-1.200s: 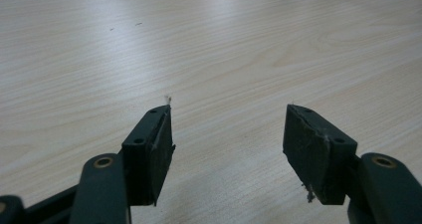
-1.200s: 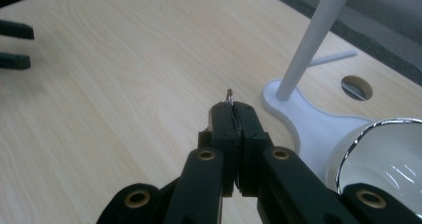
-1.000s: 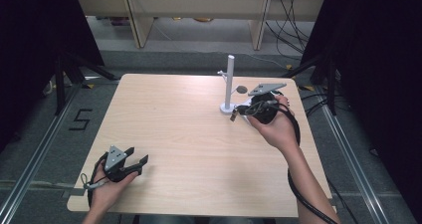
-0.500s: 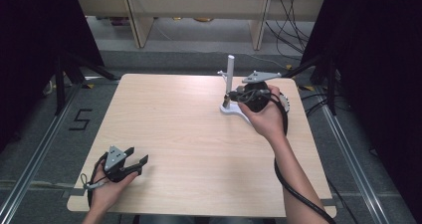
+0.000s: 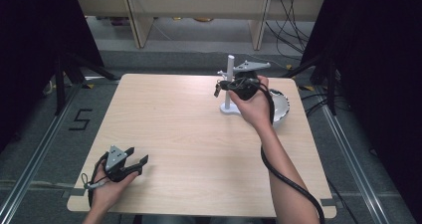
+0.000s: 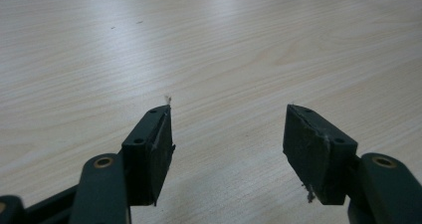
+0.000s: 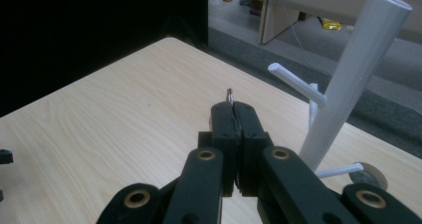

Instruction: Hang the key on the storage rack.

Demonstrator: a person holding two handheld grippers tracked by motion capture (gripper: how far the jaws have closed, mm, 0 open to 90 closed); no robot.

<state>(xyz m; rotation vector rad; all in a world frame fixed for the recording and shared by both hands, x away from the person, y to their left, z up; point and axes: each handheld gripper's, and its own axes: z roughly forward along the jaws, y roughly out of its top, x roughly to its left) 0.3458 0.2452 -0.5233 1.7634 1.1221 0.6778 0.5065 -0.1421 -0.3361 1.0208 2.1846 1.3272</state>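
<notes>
**Small metal piece pinched beside the peg stand**

Pale wooden tabletop (image 5: 199, 134) carries one white peg stand (image 5: 229, 84) and one white bowl (image 5: 281, 107) near its far right corner. Our right gripper (image 7: 232, 115) is clamped on a thin metal piece (image 7: 229, 93) beside the stand. Our left gripper (image 6: 229, 129) gapes wide, empty, near the front left corner.

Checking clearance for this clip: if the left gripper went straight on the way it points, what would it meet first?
Probably nothing: the left gripper faces bare table, open jaws just above it. The way looks free as far as shown.
</notes>
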